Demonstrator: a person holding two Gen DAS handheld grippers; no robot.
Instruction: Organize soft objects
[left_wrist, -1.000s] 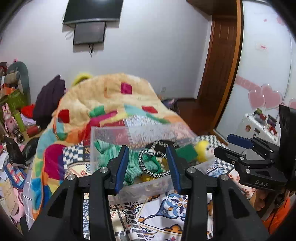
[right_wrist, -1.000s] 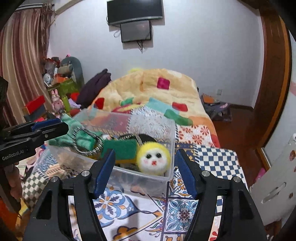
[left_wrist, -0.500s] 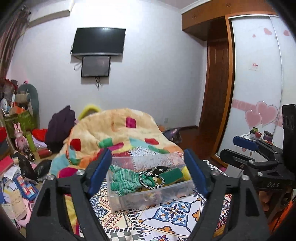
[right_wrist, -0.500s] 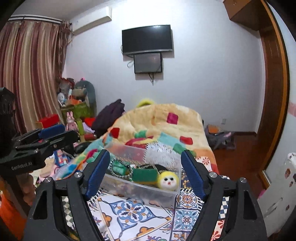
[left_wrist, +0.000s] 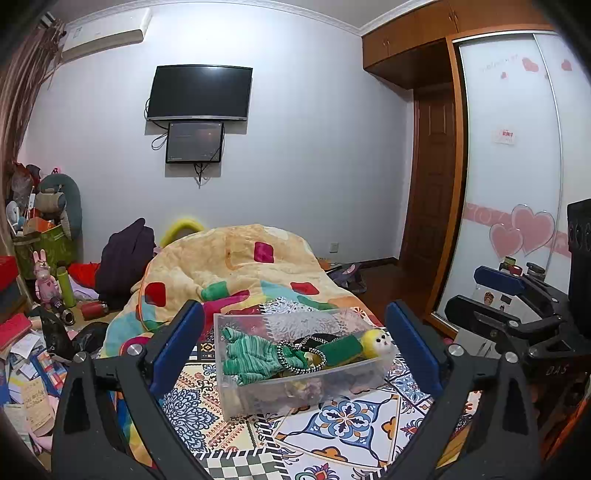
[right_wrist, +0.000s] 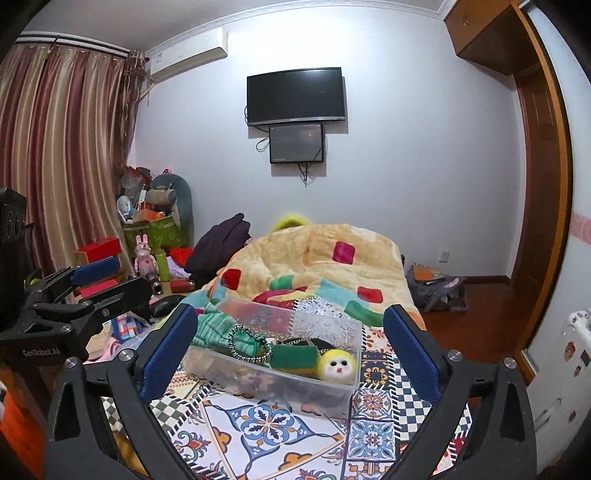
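Note:
A clear plastic bin (left_wrist: 365, 373) (right_wrist: 332, 391) sits on the patterned bed sheet. In it lie a green striped cloth (left_wrist: 255, 356) (right_wrist: 214, 326), a black-and-white braided cord (left_wrist: 295, 356) (right_wrist: 251, 345), a green sponge (left_wrist: 340, 345) (right_wrist: 295, 356) and a yellow plush face (left_wrist: 376, 339) (right_wrist: 338, 365). My left gripper (left_wrist: 295, 347) is open wide and empty, well back from the bin. My right gripper (right_wrist: 290, 350) is open wide and empty too, also back from the bin. Each gripper shows at the edge of the other's view.
A patchwork quilt (left_wrist: 236, 266) is heaped behind the bin. Clutter, toys and boxes (left_wrist: 40, 280) lie on the floor at the left. A wardrobe door (left_wrist: 517, 184) and wooden door (left_wrist: 428, 206) stand at the right. A TV (right_wrist: 295, 96) hangs on the far wall.
Both grippers have pulled back and up from the bin, which now looks smaller. Both pairs of jaws have opened wider, the left from a narrow gap.

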